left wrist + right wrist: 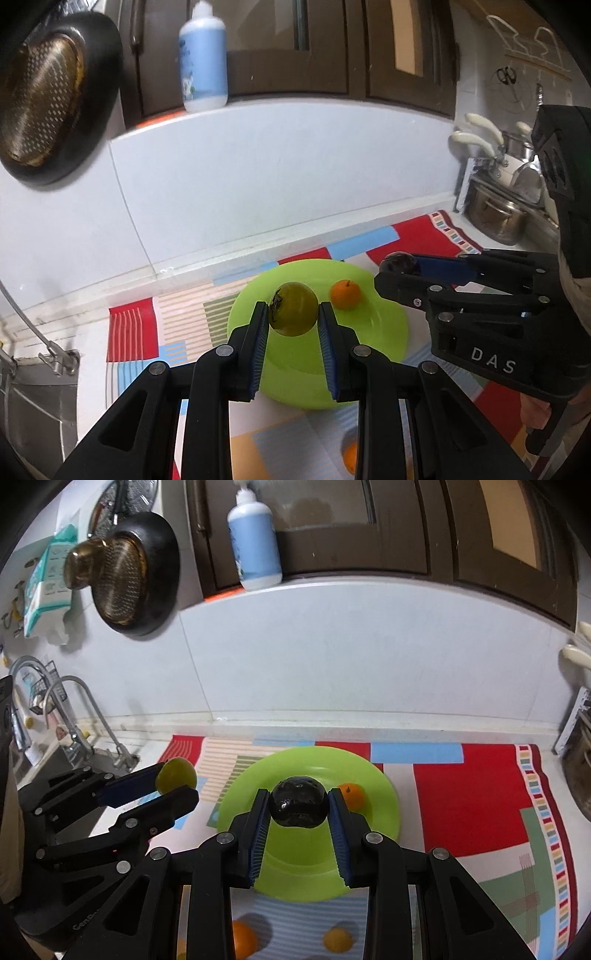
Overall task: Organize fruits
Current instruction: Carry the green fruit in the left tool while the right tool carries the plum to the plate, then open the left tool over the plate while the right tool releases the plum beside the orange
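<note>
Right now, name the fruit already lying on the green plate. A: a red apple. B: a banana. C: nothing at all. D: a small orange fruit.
D: one small orange fruit rests on the green plate, while the left gripper and right gripper each carry another fruit.

Lime-green plate [380, 794]; olive-green fruit [293, 308]; glossy black fruit [299, 802]; orange tangerine [345, 294]; red-blue-striped patchwork mat [461, 797].

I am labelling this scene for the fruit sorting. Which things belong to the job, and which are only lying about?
Job: green fruit in left gripper; dark fruit in right gripper; small orange; green plate; loose orange fruits on the mat.

Lying about: soap bottle, pan, tap, steel pot.
</note>
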A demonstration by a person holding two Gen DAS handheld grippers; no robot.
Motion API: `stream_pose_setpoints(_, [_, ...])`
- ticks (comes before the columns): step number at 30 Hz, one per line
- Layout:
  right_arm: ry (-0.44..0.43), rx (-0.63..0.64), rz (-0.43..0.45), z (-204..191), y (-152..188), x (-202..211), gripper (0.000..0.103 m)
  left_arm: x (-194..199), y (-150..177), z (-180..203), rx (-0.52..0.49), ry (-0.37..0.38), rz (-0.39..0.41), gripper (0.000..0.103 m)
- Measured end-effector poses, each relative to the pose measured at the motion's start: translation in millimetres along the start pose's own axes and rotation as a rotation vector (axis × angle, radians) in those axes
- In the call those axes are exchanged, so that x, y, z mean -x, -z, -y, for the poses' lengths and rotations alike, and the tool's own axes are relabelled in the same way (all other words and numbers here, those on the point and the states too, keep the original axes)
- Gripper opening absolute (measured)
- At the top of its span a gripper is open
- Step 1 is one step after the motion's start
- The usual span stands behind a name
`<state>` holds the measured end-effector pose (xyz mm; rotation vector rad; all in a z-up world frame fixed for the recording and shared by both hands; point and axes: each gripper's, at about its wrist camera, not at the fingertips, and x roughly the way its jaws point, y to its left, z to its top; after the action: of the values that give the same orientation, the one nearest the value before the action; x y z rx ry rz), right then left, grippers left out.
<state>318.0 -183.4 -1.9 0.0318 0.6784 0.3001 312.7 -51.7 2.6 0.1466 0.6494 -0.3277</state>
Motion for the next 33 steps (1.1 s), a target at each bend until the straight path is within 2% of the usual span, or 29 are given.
stream_pose_setpoints(19, [-0.019,-0.047,-0.156,26,8,-86,0.032,-100,10,-19,0.065,0.050,-0.175,0.027])
stream_pose_setpoints(26, [-0.024,-0.050,-0.211,29,18,-105,0.033,-114,18,-20,0.068,0.066,-0.211,0.027])
stream_pose_setpoints(33, [-0.016,-0.056,-0.222,29,18,-111,0.033,-119,17,-19,0.068,0.070,-0.219,0.031])
